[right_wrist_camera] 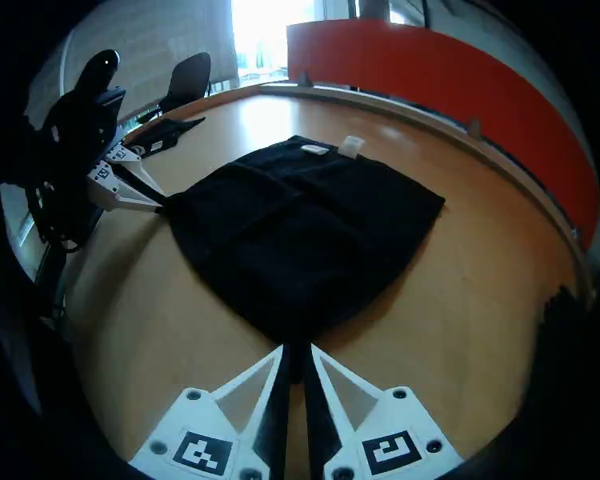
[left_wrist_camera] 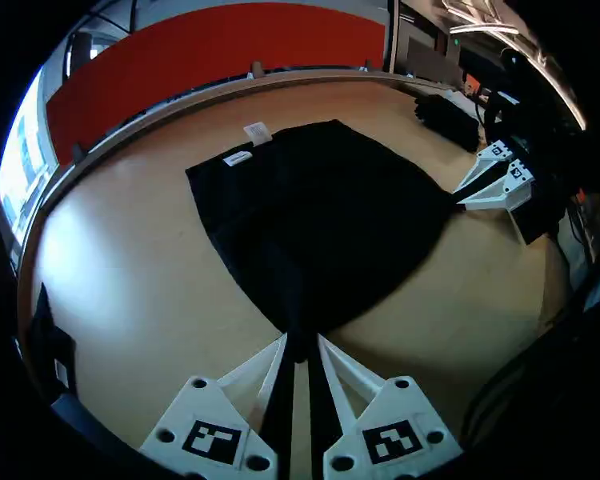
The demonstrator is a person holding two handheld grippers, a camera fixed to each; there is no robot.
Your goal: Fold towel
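The black cloth towel lies spread on the pale wooden table. The left tool and right tool each clamp a near corner. Uneven lifting could skew the fold; a shallow pinch might let a corner slip free.

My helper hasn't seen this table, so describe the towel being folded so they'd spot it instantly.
On the wooden table beside the red panel, a black towel lies spread in the middle, the left gripper and right gripper each pinching a corner. Unlike the smaller dark cloth near the table's edge, it has white tags along one side.
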